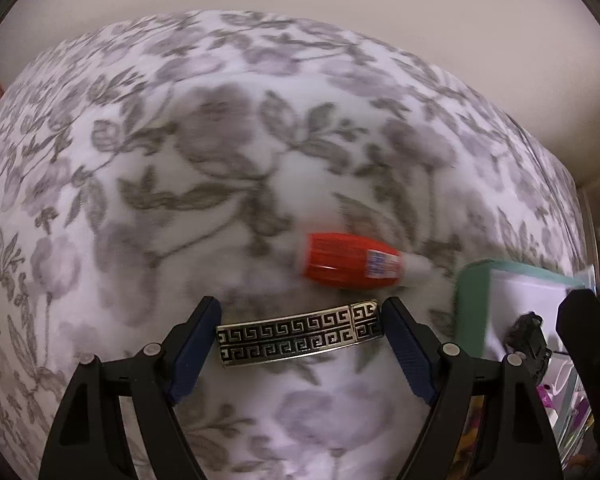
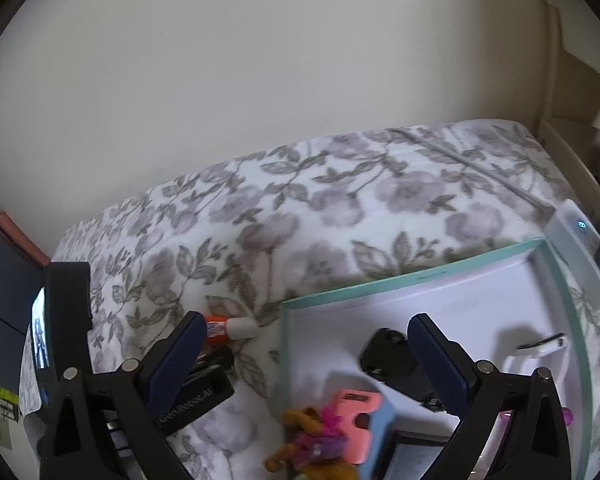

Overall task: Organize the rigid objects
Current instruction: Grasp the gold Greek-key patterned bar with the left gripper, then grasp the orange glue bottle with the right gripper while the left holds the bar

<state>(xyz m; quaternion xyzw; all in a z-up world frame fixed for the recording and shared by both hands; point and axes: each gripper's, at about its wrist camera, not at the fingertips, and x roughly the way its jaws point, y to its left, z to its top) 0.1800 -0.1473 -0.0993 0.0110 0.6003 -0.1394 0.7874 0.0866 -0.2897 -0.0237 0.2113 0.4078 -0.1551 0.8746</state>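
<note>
Gold-and-black, the patterned bar (image 1: 298,333) lay on the bed (image 1: 236,152) directly between the pads of our left hand-held gripper (image 1: 300,328), its long axis spanning pad to pad. We judged those jaws spread, ends near but not pinched. Our right hand-held gripper (image 2: 306,346), likewise spread, hung empty above the teal tray (image 2: 412,280), farther from the bar.

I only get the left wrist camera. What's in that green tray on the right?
Observer: A pink notched piece lies near the near edge of the tray.
Operator: Anything else?
Observer: A small white item sits by its right wall.
Operator: Is the other gripper holding something?
Observer: No, the right gripper hangs open and empty, straddling the tray's left rim.
</note>
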